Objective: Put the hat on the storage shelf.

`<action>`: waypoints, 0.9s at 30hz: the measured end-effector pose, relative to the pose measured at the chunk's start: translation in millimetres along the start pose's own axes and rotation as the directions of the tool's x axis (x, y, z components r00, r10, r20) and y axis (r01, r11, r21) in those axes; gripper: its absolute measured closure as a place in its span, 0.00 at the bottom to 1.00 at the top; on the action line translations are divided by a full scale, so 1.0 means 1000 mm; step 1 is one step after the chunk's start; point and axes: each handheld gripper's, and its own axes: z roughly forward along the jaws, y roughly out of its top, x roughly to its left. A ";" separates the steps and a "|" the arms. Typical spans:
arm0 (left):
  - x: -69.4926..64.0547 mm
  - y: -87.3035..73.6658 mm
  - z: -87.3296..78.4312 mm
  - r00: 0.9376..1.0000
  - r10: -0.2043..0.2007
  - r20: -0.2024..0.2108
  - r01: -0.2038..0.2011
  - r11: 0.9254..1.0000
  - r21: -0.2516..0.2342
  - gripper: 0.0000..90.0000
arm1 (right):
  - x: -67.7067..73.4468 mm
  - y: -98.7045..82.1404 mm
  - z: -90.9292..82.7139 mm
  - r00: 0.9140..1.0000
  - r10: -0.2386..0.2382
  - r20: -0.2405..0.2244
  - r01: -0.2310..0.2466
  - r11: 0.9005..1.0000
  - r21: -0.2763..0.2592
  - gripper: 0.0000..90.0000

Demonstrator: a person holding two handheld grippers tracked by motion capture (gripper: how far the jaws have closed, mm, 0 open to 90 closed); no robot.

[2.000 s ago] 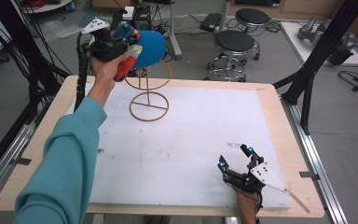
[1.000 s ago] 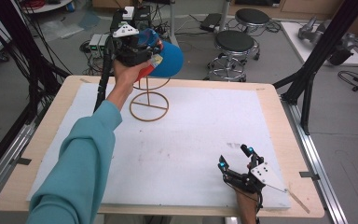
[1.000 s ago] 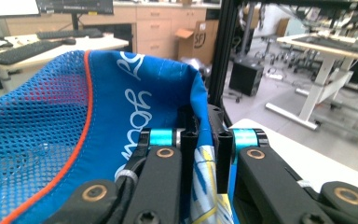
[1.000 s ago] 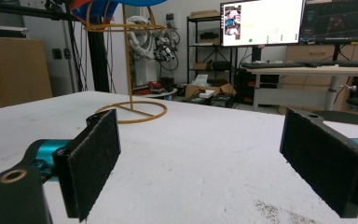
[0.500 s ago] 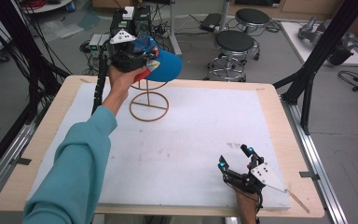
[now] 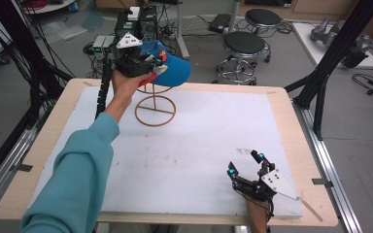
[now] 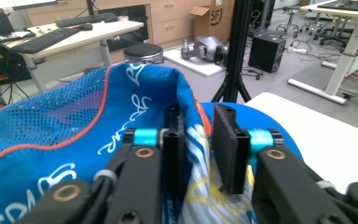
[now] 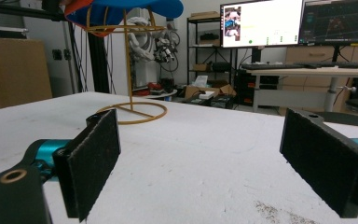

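A blue mesh cap (image 6: 173,69) with orange trim hangs over the top ring of a gold wire stand (image 6: 155,110) at the table's far left. My left gripper (image 6: 145,62) is shut on the cap's edge beside the brim. In the left gripper view the cap's fabric (image 7: 74,121) is bunched between the jaws of my left gripper (image 7: 198,122). My right gripper (image 6: 243,163) rests open near the front right edge, with nothing in it. In the right gripper view the wide-apart pads of my right gripper (image 8: 200,158) frame the stand (image 8: 129,70) and the cap (image 8: 140,7) far off.
A white mat (image 6: 199,145) covers the wooden table (image 6: 291,126). Black frame posts (image 6: 330,63) stand at the far right and far left. Two stools (image 6: 243,46) and boxes of electronics (image 6: 136,22) are on the floor behind the table.
My left hand has carried the cap to the right and brought it down over the stand's top ring. The right gripper has stayed still.
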 end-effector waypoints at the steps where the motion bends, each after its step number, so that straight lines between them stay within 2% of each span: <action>1: 0.000 -0.001 -0.001 1.000 -0.001 0.002 0.001 1.000 0.001 0.77 | 0.000 0.000 0.000 1.000 0.004 0.000 -0.004 1.000 0.002 0.13; 12: -0.009 -0.006 -0.006 0.999 0.001 0.041 0.000 1.000 -0.018 0.54 | 0.000 0.000 0.000 1.000 0.003 0.002 -0.003 1.000 0.003 0.13; 14: -0.010 -0.007 -0.008 0.999 0.013 0.044 -0.012 1.000 -0.019 0.52 | 0.000 0.000 0.000 1.000 0.004 0.002 -0.004 1.000 0.003 0.13; 16: -0.011 -0.007 -0.010 0.999 0.008 0.049 -0.007 0.999 -0.032 0.50 | 0.001 0.000 0.000 1.000 0.005 0.002 -0.005 1.000 0.004 0.13; 18: -0.011 -0.006 -0.013 0.998 0.012 0.055 -0.009 0.999 -0.044 0.45 | 0.000 0.000 0.000 1.000 0.001 0.001 -0.001 1.000 0.002 0.13; 22: -0.010 -0.002 -0.022 0.999 0.027 0.042 -0.024 0.997 -0.068 0.33 | 0.000 0.000 0.000 1.000 0.001 0.001 -0.001 1.000 0.002 0.12; 27: -0.005 -0.001 -0.039 0.999 0.020 0.039 -0.016 0.995 -0.102 0.27 | 0.000 0.000 0.000 1.000 0.004 0.001 -0.004 1.000 0.004 0.13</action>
